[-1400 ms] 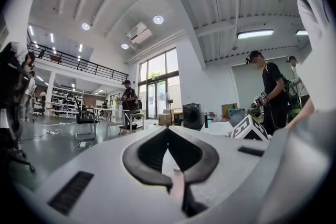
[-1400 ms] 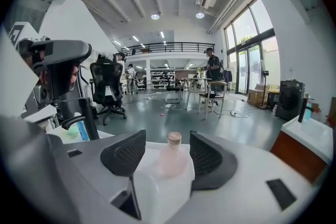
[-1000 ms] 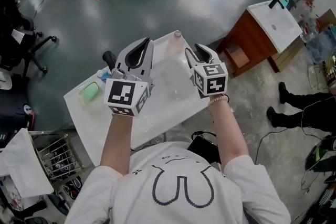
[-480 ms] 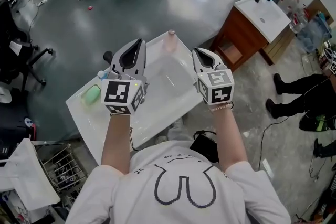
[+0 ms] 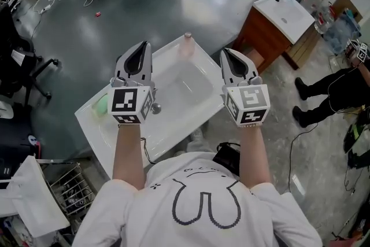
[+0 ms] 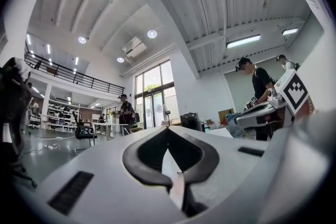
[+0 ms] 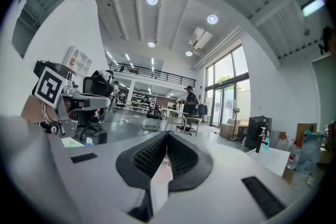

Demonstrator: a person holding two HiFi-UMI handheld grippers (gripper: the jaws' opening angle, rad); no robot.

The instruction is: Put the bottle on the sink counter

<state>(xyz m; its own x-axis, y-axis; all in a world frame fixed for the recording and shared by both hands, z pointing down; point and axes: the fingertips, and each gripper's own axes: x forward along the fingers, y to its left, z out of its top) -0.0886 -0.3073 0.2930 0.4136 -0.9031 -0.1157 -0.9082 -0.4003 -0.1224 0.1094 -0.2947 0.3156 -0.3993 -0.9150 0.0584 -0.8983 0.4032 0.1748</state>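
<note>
Head view looks steeply down on a white sink counter (image 5: 173, 127) with a shallow basin (image 5: 186, 85) in its middle. The bottle (image 5: 187, 43), pale pink, stands upright on the counter's far corner, at upper centre of the frame, beyond the basin. Both grippers are held over the counter's near half, well apart from the bottle, and neither touches it.

The left gripper (image 5: 139, 54) is left of centre, over the basin's left edge. In the left gripper view its jaws (image 6: 168, 134) are pressed together at the tips with nothing between them. The right gripper (image 5: 231, 61) is right of centre, over the counter's right edge. In the right gripper view its jaws (image 7: 167, 139) are likewise pressed together and empty.

A green object (image 5: 102, 104) lies on the counter's left end, partly hidden behind the left gripper's marker cube. At upper right stands a second sink (image 5: 284, 11) on a brown wooden cabinet. At the right edge a person in dark trousers (image 5: 332, 92) is partly in view.
</note>
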